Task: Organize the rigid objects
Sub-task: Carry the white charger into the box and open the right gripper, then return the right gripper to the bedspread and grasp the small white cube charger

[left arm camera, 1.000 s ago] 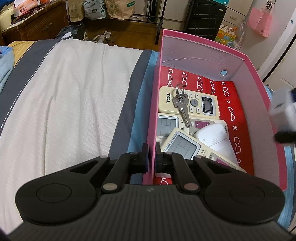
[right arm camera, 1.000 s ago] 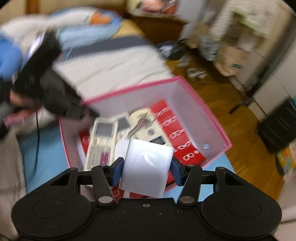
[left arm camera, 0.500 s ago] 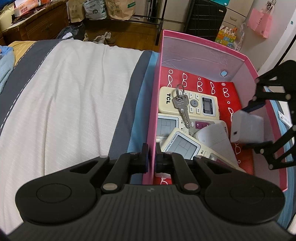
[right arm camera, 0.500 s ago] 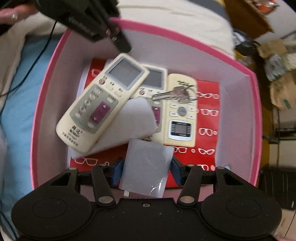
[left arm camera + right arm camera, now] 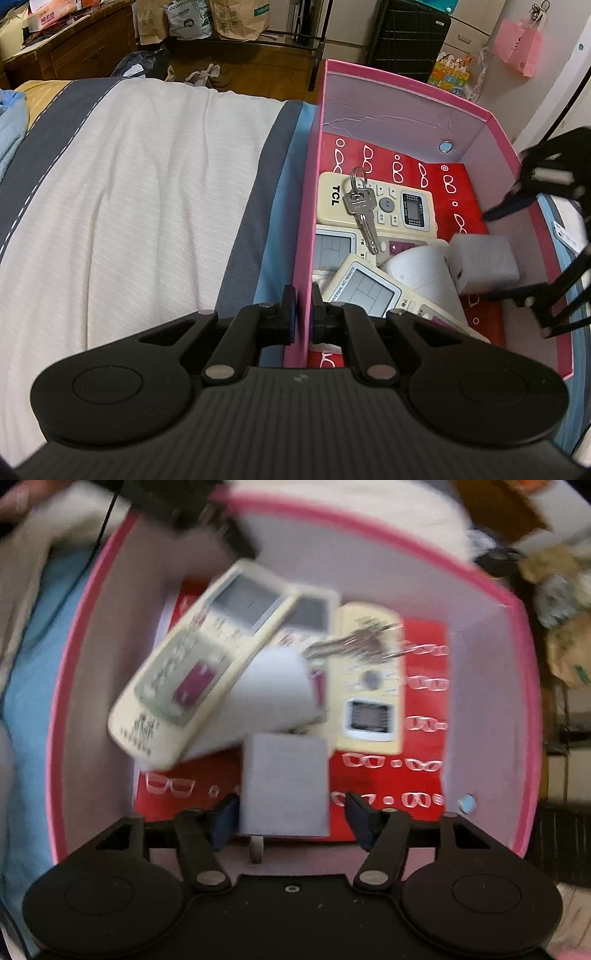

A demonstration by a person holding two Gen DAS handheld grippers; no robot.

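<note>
Your left gripper [image 5: 303, 308] clamps the box's [image 5: 406, 96] near wall, bed [image 5: 147, 184] to its left. Ahead inside lie three remotes [image 5: 373, 206], keys [image 5: 364, 210] on the farthest. Between your right gripper's [image 5: 290, 814] spread jaws sits the charger block [image 5: 284, 782], remotes beyond it.

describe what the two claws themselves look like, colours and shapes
Both are matte black plastic. The left claw has a ribbed body, two round discs at its sides, angled link arms with silver pivot pins, and dark blue pads. The right claw matches: round discs, silver pins, blue pads, with a smoother speckled body.
</note>
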